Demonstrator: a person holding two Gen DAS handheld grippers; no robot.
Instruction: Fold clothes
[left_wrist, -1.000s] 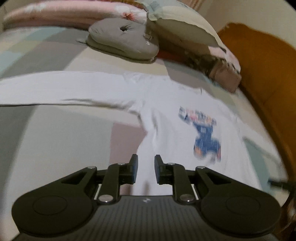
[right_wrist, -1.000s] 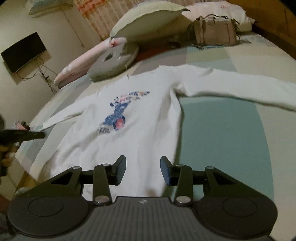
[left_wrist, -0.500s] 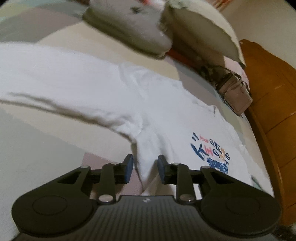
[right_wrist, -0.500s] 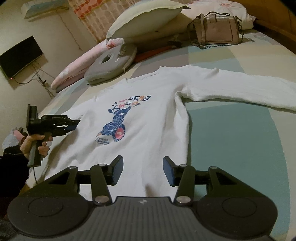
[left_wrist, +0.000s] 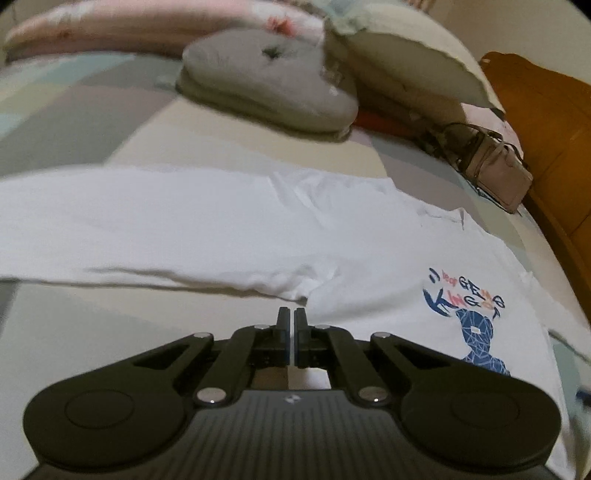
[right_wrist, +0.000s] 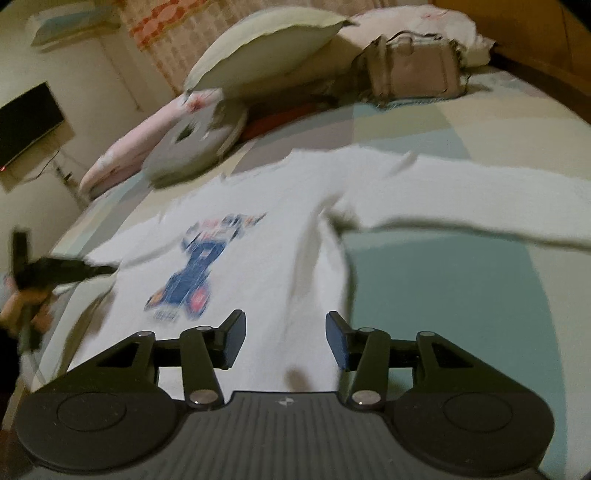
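- The white sweatshirt (left_wrist: 369, 236) lies flat, print up, on the patchwork bedspread (left_wrist: 92, 332), its body running near to far and its sleeves stretched left and right.
- The left gripper (left_wrist: 293, 314) is nearer; its jaws are together at the armpit fold, whether pinching cloth I cannot tell.
- The right gripper (right_wrist: 286, 332) hovers with jaws apart over the hem, nothing between them.
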